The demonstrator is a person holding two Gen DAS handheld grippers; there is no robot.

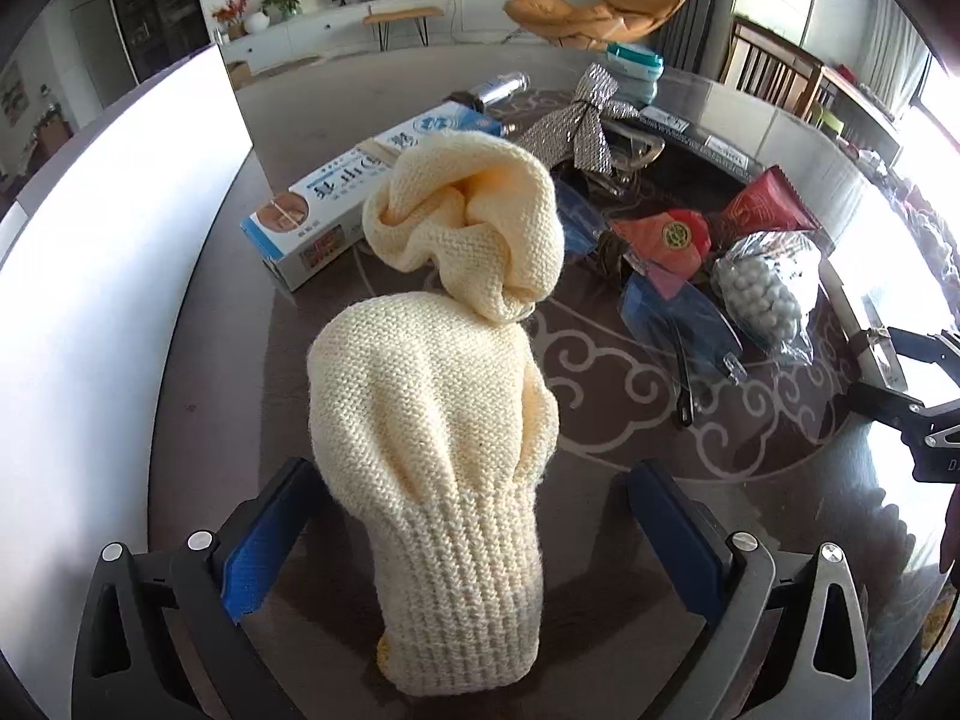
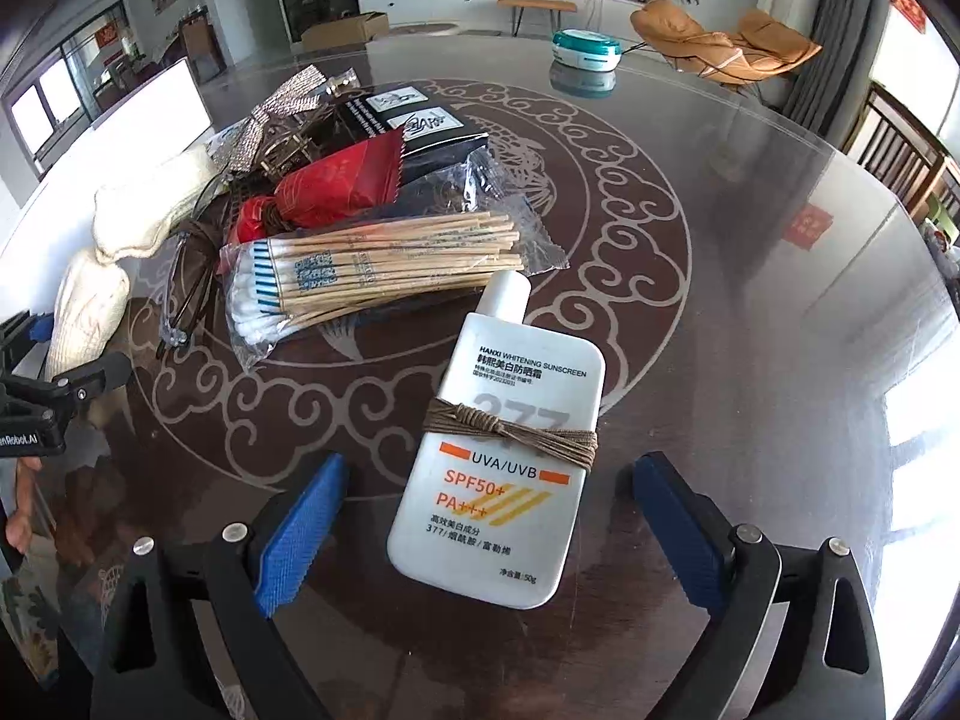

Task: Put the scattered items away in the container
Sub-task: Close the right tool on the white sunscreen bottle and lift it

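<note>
Left tongs [image 1: 474, 531] apart around a cream knitted sock [image 1: 444, 420]; right tongs [image 2: 489, 525] apart around a sunscreen bottle [image 2: 504, 456].

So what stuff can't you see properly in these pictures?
- Container: left wrist view, only a white wall shows; glare hides its inside.
- Knitted glove: left wrist view, its bottom end runs under the picture edge.
- Glasses: right wrist view, partly tucked under the pile.
- Sunscreen bottle: right wrist view, cord covers the big number.
</note>
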